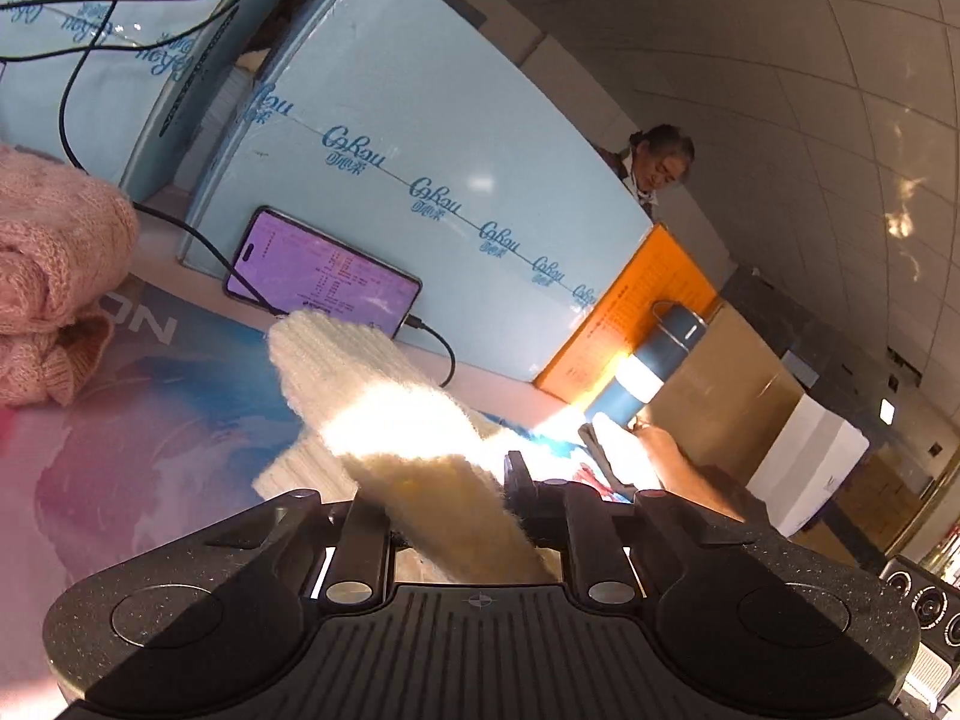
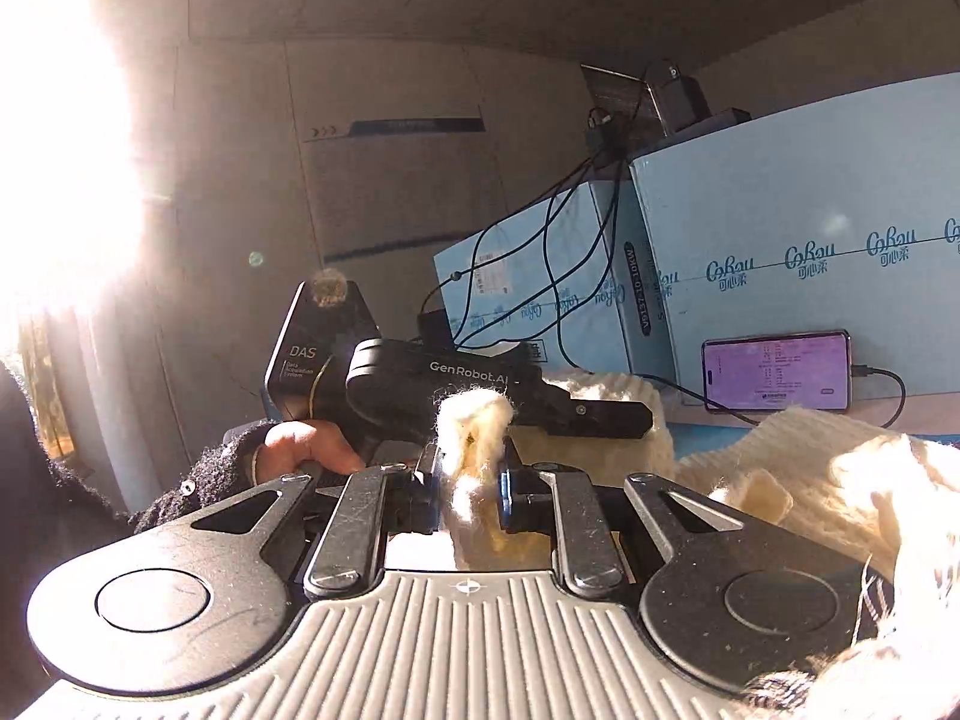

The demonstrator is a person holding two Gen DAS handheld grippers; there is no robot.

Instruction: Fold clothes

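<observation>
**Cream knit lifted between 2 grippers**

Both grippers clamp the cream knit garment (image 1: 384,420), which hangs raised above the printed table mat (image 1: 150,420), likely so a fold can fall cleanly. The left gripper (image 1: 444,498) pinches a wide band of it; the right gripper (image 2: 471,480) bites a bunched edge. A folded pink sweater (image 1: 54,252) sits aside at the mat's edge, clear of the work
</observation>
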